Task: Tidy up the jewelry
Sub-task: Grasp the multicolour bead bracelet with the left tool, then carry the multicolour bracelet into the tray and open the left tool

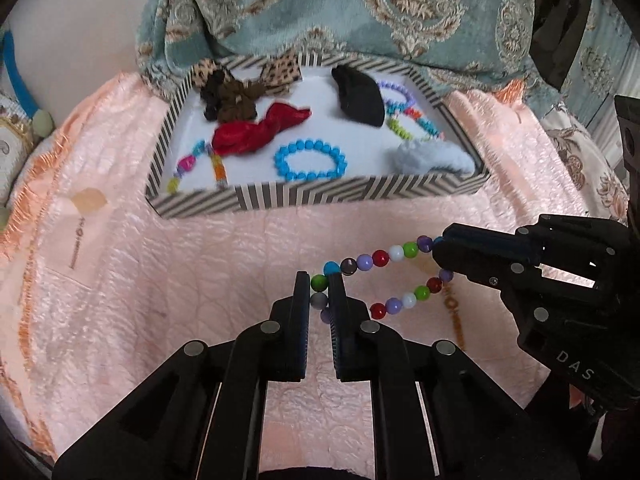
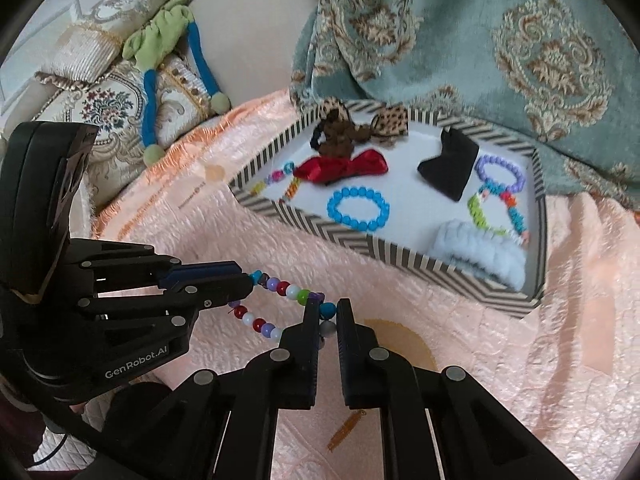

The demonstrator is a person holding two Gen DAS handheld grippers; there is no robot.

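I have the multicoloured bead bracelet stretched into a long loop above the pink quilt, short of the striped tray. Its long axis runs between my grippers: left gripper clamps one end, right gripper the other.

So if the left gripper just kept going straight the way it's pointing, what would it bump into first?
Probably the peach quilted bedspread: the left gripper, shut on the multicoloured bead bracelet, tilts down at it. The black-and-white striped tray lies farther ahead, though depth is hard to judge.
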